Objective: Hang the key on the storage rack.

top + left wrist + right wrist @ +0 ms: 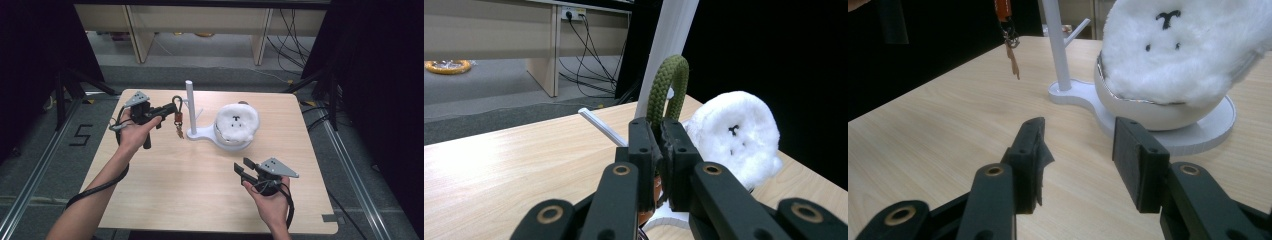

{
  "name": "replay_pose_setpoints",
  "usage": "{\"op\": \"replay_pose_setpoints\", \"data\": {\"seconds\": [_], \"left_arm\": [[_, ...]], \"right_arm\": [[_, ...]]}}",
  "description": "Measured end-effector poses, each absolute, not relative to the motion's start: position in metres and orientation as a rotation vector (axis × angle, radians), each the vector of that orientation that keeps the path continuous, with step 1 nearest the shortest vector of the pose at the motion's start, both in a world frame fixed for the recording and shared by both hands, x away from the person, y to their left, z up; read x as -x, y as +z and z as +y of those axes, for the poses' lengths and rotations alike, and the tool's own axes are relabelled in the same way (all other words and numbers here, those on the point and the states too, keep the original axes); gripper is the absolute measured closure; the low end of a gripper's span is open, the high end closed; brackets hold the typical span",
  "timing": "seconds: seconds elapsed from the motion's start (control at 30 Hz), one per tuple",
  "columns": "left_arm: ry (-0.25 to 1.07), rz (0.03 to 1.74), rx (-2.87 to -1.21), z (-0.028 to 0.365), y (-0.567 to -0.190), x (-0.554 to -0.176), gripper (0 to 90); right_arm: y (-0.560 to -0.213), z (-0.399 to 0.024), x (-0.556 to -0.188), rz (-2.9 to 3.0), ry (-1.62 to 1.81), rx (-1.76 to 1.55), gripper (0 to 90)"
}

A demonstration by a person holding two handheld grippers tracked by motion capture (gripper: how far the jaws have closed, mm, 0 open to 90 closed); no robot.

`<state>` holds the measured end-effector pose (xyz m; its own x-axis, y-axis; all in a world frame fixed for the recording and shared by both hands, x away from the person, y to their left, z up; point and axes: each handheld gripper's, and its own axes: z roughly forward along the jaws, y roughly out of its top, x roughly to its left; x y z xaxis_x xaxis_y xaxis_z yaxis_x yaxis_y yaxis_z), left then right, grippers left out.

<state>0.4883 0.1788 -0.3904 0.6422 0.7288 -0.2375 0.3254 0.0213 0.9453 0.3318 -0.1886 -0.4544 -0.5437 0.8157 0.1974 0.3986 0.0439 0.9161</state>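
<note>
High view has the left gripper (165, 111) clamped tight on the olive rope loop (177, 102) of a keychain, with the orange tag and key (178, 124) dangling below the jaws, off the table. In the left gripper view the loop (668, 85) sticks up out of the closed jaws, right in front of the white stand's post (670, 45), and the side peg (601, 127) sits just left of the jaw tips. So the pickup looks done; hooking the loop onto a peg isn't done yet. The right gripper (246, 169) idles with jaws partly open and empty, the fluffy white plush (1183, 50) in its dish ahead of them.
</note>
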Motion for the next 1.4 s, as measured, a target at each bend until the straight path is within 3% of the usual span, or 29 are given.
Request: {"op": "replay_pose_setpoints", "data": {"seconds": [1.4], "left_arm": [[0.394,0.943,-1.627,0.167,-0.403,-0.504,81.5]], "right_arm": [[-0.458,-0.189,-0.331,1.964,1.492,-1.247,56.7]]}}
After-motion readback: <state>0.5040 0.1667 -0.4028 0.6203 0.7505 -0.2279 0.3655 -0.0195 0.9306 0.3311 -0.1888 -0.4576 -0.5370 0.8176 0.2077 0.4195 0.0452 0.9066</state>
